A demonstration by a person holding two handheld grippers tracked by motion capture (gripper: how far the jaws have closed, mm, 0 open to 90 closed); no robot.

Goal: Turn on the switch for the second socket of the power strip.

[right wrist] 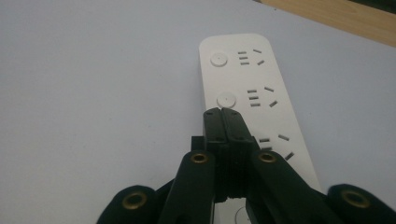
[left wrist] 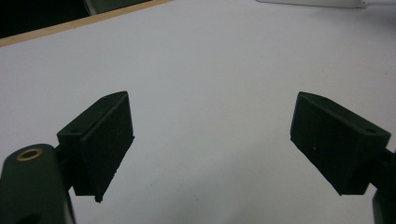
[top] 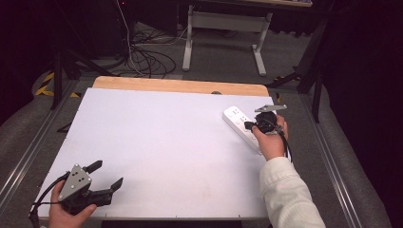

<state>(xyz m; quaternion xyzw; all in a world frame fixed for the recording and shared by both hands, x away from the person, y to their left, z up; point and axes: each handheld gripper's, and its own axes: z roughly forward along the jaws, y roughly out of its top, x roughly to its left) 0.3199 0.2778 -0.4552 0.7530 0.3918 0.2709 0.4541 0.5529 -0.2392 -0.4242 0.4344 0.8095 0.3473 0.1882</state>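
A white power strip (top: 236,118) lies flat on the white table top (top: 166,142) at the far right; its sockets and round switch buttons (right wrist: 227,99) show in the right gripper view. My right gripper (top: 248,126) is shut with nothing between its jaws. Its joined tips (right wrist: 223,112) sit over the power strip (right wrist: 261,79), just below the second round button, at the strip's left edge. Whether they touch it I cannot tell. My left gripper (top: 108,174) rests at the near left corner, open, with bare white surface between its pads (left wrist: 210,135).
A wooden strip (top: 180,85) runs along the table's far edge. Beyond it are floor cables (top: 147,59) and a white desk frame (top: 223,28). Metal rails (top: 28,152) flank both sides of the table. A sleeved forearm (top: 285,190) crosses the near right corner.
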